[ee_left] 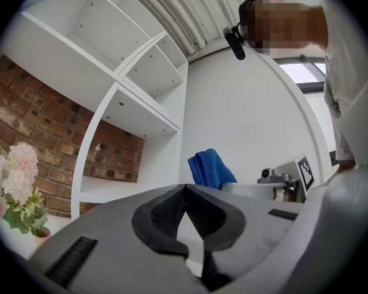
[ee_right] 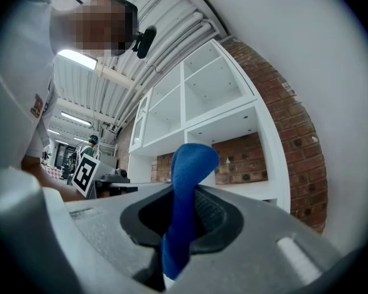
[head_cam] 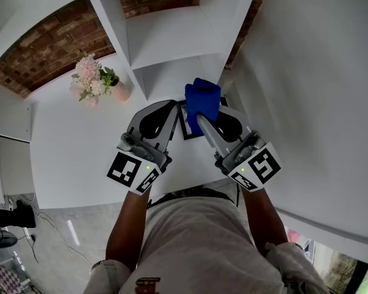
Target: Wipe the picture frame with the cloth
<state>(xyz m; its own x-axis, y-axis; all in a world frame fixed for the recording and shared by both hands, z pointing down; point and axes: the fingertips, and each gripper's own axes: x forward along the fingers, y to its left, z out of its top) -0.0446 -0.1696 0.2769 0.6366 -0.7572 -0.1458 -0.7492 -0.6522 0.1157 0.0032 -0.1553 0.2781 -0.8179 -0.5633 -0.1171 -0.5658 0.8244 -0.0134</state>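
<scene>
A black picture frame (head_cam: 186,132) lies flat on the white table (head_cam: 80,152), mostly hidden under both grippers. My right gripper (head_cam: 203,113) is shut on a blue cloth (head_cam: 202,98), which bunches up out of its jaws above the frame's far end. In the right gripper view the cloth (ee_right: 189,167) stands pinched between the pads and curls over at the top. My left gripper (head_cam: 172,106) hovers just left of the frame with its jaws closed on nothing; its own view shows the tips (ee_left: 185,188) meeting, with the cloth (ee_left: 210,166) beyond.
Pink flowers in a pink vase (head_cam: 95,82) stand on the table at the left. A white shelf unit (head_cam: 165,38) rises right behind the frame, against a brick wall (head_cam: 43,48). A plain white wall (head_cam: 306,72) closes the right side.
</scene>
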